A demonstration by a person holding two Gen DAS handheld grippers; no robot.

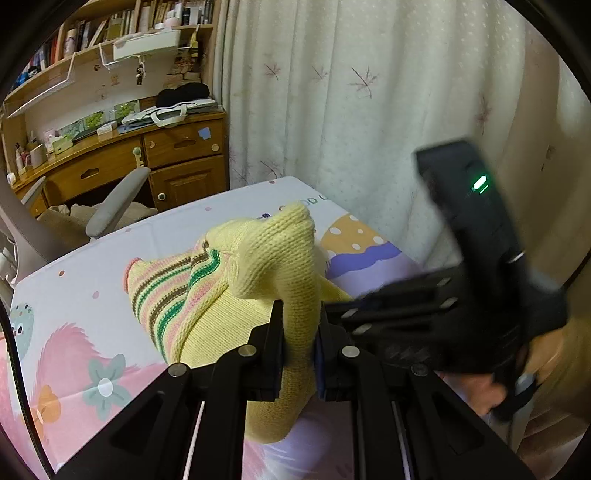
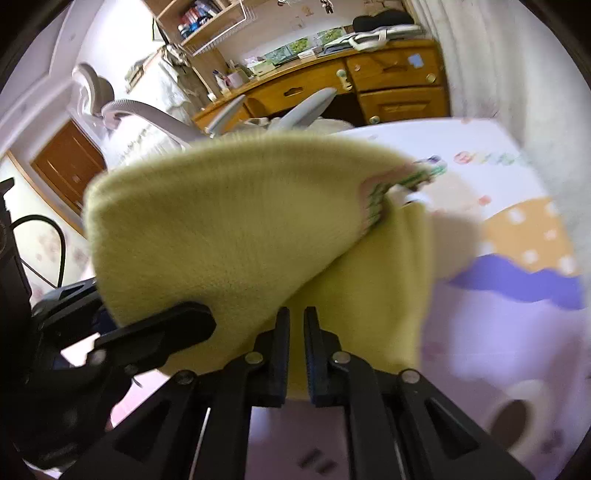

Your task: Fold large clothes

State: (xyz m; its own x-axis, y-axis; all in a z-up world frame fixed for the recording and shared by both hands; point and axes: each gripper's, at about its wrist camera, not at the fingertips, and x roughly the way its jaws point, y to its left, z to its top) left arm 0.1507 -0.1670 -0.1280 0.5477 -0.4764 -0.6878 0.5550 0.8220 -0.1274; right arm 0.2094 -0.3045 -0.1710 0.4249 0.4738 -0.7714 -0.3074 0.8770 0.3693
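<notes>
A pale yellow knitted sweater [image 1: 273, 258] with pink, brown and green stripes is lifted off the patterned bedsheet [image 1: 74, 332]. My left gripper [image 1: 300, 343] is shut on a thick fold of it. The right gripper [image 1: 461, 295] shows in the left wrist view close on the right, blurred. In the right wrist view my right gripper [image 2: 296, 350] is shut on the sweater's yellow edge [image 2: 229, 229], which drapes up and over to the left. The left gripper [image 2: 147, 339] shows at the lower left there, touching the cloth.
A bed with a pastel cartoon sheet [image 2: 517, 295] lies below. A white curtain [image 1: 351, 92] hangs on the right. A wooden desk with drawers [image 1: 166, 158], bookshelves [image 1: 110, 29] and a grey office chair [image 1: 110, 206] stand beyond the bed's far edge.
</notes>
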